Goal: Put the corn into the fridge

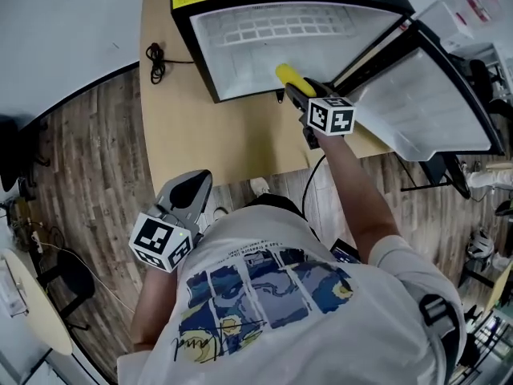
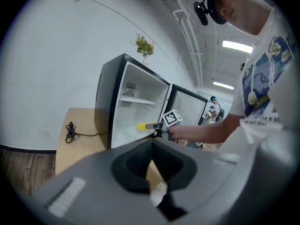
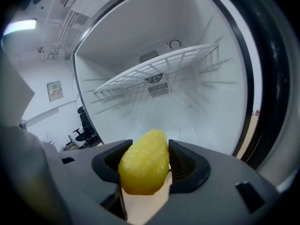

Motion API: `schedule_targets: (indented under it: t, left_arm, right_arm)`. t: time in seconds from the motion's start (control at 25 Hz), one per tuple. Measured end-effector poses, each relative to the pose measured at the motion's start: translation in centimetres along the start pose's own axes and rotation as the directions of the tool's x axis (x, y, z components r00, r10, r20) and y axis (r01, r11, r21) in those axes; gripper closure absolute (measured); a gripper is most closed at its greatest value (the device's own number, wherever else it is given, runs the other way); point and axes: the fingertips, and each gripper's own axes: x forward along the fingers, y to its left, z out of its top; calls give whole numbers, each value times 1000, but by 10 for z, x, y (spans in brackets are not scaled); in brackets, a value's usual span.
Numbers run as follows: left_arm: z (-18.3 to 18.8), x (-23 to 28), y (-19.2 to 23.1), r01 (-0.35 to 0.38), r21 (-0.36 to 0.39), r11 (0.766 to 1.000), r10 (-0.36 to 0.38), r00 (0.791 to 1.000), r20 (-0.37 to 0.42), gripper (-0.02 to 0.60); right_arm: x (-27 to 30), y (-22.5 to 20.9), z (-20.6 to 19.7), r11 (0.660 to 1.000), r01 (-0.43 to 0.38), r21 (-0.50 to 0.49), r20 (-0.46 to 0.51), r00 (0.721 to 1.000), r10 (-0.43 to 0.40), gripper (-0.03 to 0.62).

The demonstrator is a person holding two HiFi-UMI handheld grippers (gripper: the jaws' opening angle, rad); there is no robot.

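My right gripper (image 1: 295,87) is shut on a yellow corn cob (image 3: 144,162), whose tip (image 1: 284,73) pokes into the mouth of the open black fridge (image 1: 264,38). In the right gripper view the white fridge interior and its wire shelf (image 3: 154,69) fill the picture ahead of the corn. From the left gripper view the corn (image 2: 143,126) is seen at the fridge opening. My left gripper (image 1: 186,195) hangs low by my body, away from the fridge, jaws shut with nothing between them.
The fridge door (image 1: 425,103) stands swung open to the right. The fridge rests on a light wooden table (image 1: 200,135) with a black cable (image 1: 156,58) on its far left. A wooden floor (image 1: 88,175) surrounds the table; chairs stand at the left.
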Motion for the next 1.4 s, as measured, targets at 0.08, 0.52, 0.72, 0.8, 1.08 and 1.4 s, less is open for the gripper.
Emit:
schedule_targets:
  t: [0.08,0.52,0.72,0.8,1.08,1.4]
  left_arm:
    - [2,5,4,-32,-11,999,32,999,-4,572]
    - [5,15,17,-185,-56,981,184,983,-18,571]
    - [7,17,22,-220,-65,973,218,975,-35,571]
    - [7,19,24,-231,-71,970,229,973,-38,571]
    - [5,24,29,-249,-83,965,244,968,-62,571]
    - [10,30,40,-261,-96,960,256,964,-66,572]
  right_arm:
    - [17,-11,4,1000,6,-18,-5,1000,-6,353]
    - [89,-52,11,995,49,-82,-24,998,-52,353]
    - [112,-60,8,992,65,-107,-33,997,-69,353]
    - [119,-64,7,991,73,-114,-40,996,-78,353]
    - [142,-72,6,986,94,-138,-61,993,-103,353]
    - [156,-75,4,969,146,-198,-118,978,-171,353]
